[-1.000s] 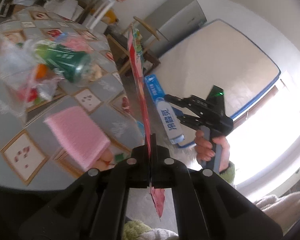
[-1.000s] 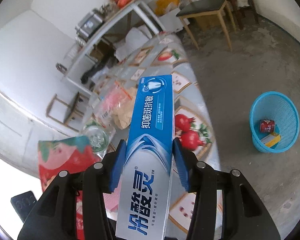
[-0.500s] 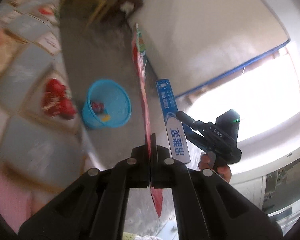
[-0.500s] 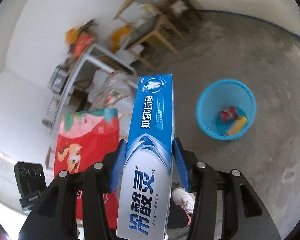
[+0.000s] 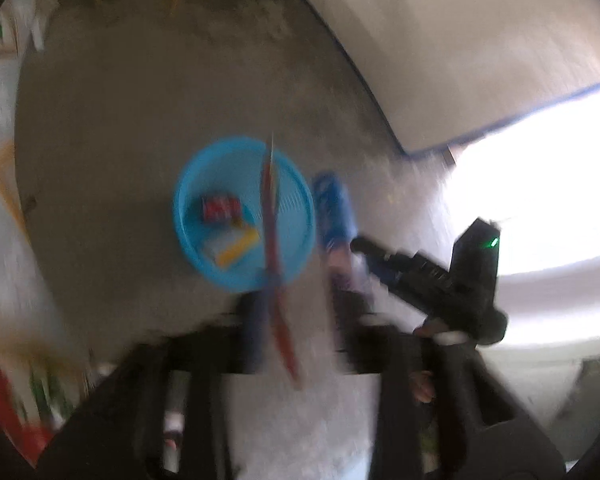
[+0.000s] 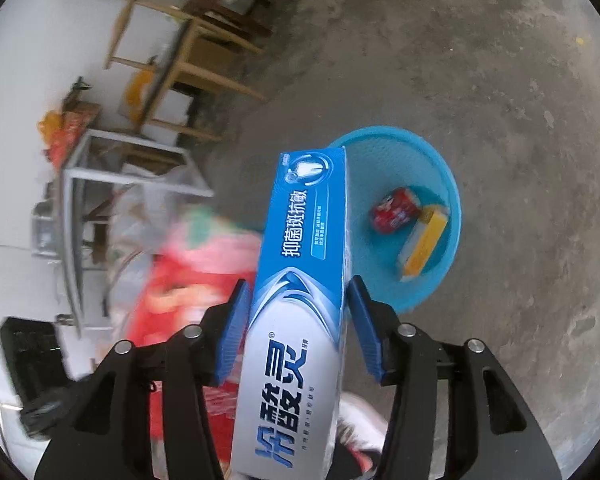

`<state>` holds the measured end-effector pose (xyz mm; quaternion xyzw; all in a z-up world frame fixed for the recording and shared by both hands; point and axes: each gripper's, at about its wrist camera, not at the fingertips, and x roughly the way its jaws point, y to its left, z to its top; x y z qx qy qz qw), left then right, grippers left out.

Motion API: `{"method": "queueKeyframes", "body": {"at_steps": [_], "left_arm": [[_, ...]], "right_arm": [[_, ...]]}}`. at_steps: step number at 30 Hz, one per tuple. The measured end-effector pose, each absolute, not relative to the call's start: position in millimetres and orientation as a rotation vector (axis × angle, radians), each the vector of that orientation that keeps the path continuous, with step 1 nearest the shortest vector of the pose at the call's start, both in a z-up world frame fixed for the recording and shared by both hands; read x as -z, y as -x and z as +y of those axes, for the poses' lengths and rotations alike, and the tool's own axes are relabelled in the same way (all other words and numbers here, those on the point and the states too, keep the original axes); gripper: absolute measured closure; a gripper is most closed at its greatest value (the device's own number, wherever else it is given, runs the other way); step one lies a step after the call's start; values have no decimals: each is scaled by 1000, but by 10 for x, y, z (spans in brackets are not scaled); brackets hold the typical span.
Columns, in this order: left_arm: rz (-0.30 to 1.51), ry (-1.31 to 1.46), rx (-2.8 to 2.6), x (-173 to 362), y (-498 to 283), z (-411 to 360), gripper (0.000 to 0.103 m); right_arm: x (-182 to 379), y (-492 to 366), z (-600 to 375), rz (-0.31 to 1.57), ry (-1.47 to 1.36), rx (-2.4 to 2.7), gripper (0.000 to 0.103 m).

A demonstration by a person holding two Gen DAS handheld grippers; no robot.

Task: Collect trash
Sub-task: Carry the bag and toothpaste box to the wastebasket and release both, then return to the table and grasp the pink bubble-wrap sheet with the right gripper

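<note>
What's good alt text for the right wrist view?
The right gripper holds a blue-and-white toothpaste box over a concrete floor, above a blue basket containing a red can and a yellow box.

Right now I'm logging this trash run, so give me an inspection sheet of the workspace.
Surface: bare concrete floor.
Job's things: blue basket on the floor, holding a red can and a yellow box; toothpaste box; red wrapper, seen edge-on.
Clutter: wooden chairs, metal rack.
Grippers: right gripper shut on the toothpaste box; left gripper blurred, jaws apart, wrapper between them.
Cables: nothing seen.
Surroundings: white walls, bright opening.
</note>
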<state>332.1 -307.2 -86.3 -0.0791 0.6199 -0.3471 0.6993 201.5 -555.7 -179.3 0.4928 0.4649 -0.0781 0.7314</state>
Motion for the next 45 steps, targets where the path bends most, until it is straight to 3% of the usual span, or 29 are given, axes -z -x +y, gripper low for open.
{"method": "queueKeyframes", "body": {"at_steps": [5,13,18,20,29,34,40,45], "left_arm": [[1381,269,766,841,-3266,-2947,54],[1258,156,820,327,-2818,-2472,49],[1165,145,832,-104,-2510,-1893,40],[1117,151,820,-260,-2381,-1599,37],[819,241,556,-860,-1456,270,28],[801,305,467,-709,-1097,881,28],[882,432,443,-112,-834,1185,28],[933,522,478,258,-764,1159,31]], "right_arm": [[2085,-1969,-5625,1018,-1100,221,47],[2073,-1530,-5453,1013,-1058,197,47],[1775,-1190,-5203,1003,-1001,139,46],[1583,-1027,-5048,987,-967,105,41],[785,-749,-4167,923,-846,-218,37],[330,-850,-3430,902,-763,-422,35],[99,-1132,-2385,960,-664,-599,35],[147,-1370,-1600,1072,-525,-610,53]]}}
